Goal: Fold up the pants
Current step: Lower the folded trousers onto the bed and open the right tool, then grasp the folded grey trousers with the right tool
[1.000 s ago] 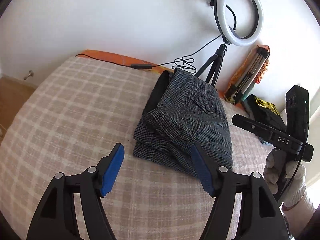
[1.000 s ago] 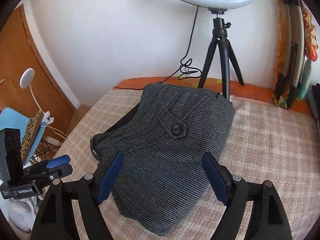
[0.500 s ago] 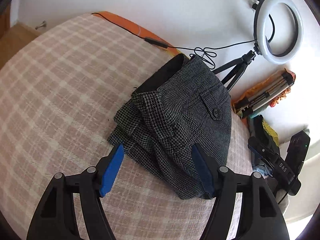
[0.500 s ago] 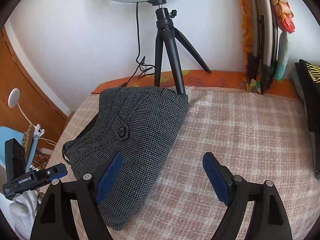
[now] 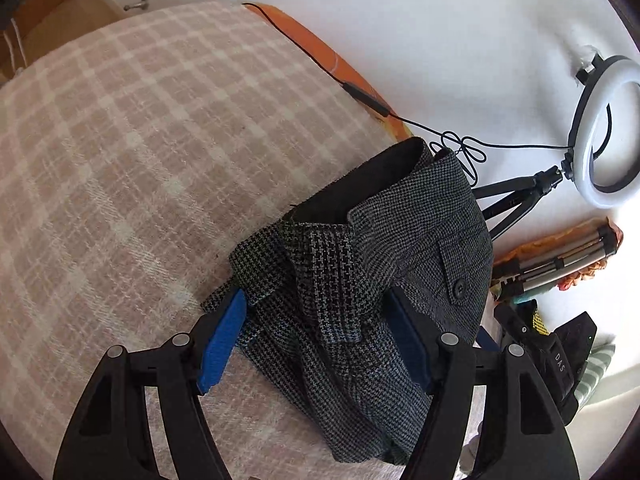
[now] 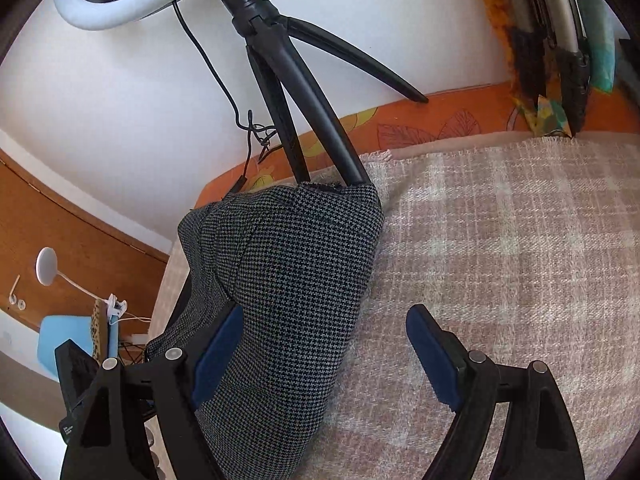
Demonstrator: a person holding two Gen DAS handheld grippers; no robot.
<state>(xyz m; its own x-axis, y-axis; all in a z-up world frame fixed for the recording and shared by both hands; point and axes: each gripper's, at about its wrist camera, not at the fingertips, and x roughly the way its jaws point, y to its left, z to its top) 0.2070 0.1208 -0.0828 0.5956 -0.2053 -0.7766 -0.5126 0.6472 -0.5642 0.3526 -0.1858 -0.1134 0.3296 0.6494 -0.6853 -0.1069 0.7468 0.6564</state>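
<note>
Grey houndstooth pants (image 5: 360, 276) lie folded in a thick bundle on the pink checked blanket (image 5: 140, 140), back pocket button facing up. My left gripper (image 5: 316, 340) is open, its blue pads on either side of the bundle's near left edge. In the right wrist view the pants (image 6: 296, 288) fill the left centre. My right gripper (image 6: 324, 356) is open over the bundle's right edge; its left pad is tucked against the fabric, its right pad over bare blanket.
A ring light on a black tripod (image 6: 288, 92) stands just behind the pants, its cable (image 5: 360, 96) trailing along the orange mattress edge (image 6: 440, 116). A folded tripod and bags (image 5: 560, 264) lie at the right. A wooden door and blue chair (image 6: 68, 332) are left.
Both grippers have moved in close to the pants. The left one now straddles the near left edge; the right one has shifted right and straddles the bundle's right edge.
</note>
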